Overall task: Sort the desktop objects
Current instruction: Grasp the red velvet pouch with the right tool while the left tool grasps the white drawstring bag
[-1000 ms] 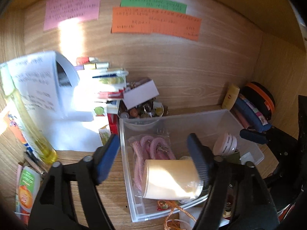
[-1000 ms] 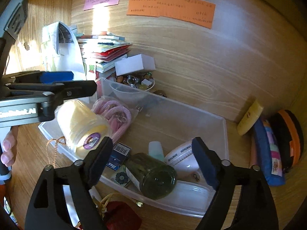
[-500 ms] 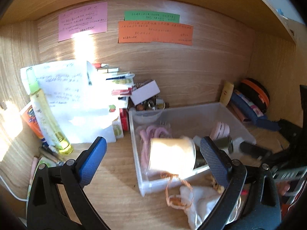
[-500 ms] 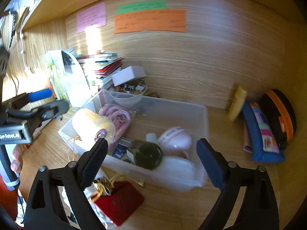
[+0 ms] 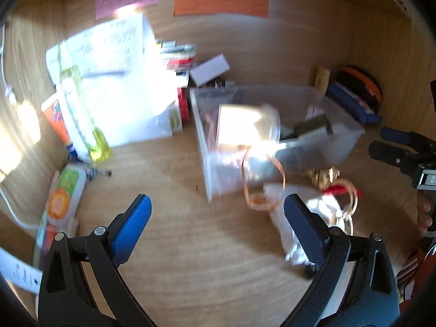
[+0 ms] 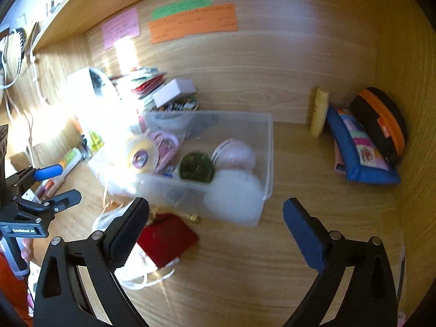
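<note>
Both grippers empty above the desk, between picks.
Our left gripper [image 5: 216, 216] and right gripper [image 6: 215, 219] gape wide, holding nothing; the clear bin [image 6: 268, 147] at twelve o'clock gathers sorted items.

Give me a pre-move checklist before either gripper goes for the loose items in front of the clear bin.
1. Left gripper jaws open, nothing between them: ok.
2. Right gripper jaws open, nothing between them: ok.
3. Red pouch outside the clear bin, reachable on the desk: ok.
4. Yellow spool inside the bin: ok.
5. Orange cord hanging over the bin's front wall, may snag: not ok.
6. White cloth free of the cord: cannot tell.
</note>
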`<state>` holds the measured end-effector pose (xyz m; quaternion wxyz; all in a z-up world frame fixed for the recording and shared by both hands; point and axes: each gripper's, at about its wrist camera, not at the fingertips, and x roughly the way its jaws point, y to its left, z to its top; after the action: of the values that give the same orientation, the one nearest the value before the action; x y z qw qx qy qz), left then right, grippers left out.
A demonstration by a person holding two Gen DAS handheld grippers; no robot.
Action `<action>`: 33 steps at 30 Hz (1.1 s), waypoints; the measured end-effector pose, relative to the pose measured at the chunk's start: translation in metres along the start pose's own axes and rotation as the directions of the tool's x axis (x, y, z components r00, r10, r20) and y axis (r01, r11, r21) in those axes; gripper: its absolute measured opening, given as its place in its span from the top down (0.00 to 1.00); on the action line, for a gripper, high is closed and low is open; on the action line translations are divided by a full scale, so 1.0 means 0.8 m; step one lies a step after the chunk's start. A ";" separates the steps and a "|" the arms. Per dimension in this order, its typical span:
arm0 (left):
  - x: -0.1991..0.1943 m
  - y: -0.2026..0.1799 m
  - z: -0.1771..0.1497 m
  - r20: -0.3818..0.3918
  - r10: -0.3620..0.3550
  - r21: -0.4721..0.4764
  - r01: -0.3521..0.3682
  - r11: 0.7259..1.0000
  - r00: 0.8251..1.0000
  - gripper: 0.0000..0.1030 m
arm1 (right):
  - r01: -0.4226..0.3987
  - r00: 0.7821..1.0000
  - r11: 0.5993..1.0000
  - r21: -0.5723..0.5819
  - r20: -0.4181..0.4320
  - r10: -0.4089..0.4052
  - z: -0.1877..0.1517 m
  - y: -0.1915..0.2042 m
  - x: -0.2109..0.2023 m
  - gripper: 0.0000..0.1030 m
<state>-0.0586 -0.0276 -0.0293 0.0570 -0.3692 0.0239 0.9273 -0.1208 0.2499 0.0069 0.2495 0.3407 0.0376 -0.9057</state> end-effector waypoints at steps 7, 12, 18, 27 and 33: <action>0.001 0.009 -0.026 -0.030 -0.045 -0.066 0.043 0.997 0.999 0.04 | -0.096 0.993 0.995 -0.016 -0.075 0.095 -0.021 0.032 0.018 0.05; 0.004 0.009 -0.033 -0.044 -0.075 -0.070 0.071 0.995 0.996 0.04 | -0.113 0.988 0.992 -0.053 -0.111 0.106 -0.019 0.058 0.042 0.05; 0.006 0.010 -0.040 -0.051 -0.095 -0.077 0.091 0.993 0.994 0.04 | -0.096 0.971 0.995 -0.019 -0.223 0.090 -0.022 0.058 0.091 0.18; 0.023 -0.013 -0.037 -0.117 -0.221 -0.084 0.212 0.974 0.968 0.04 | -0.220 0.947 0.975 0.016 -0.237 0.217 -0.025 0.054 0.092 0.67; 0.030 -0.043 -0.029 -0.137 -0.261 -0.049 0.256 0.965 0.956 0.04 | -0.202 0.968 0.978 -0.049 -0.164 0.191 -0.027 0.062 0.068 0.73</action>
<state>-0.0557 0.0069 -0.0626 0.1702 -0.4353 -0.0350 0.8834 -0.1195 0.1885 -0.0393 0.3453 0.4055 0.0531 -0.8447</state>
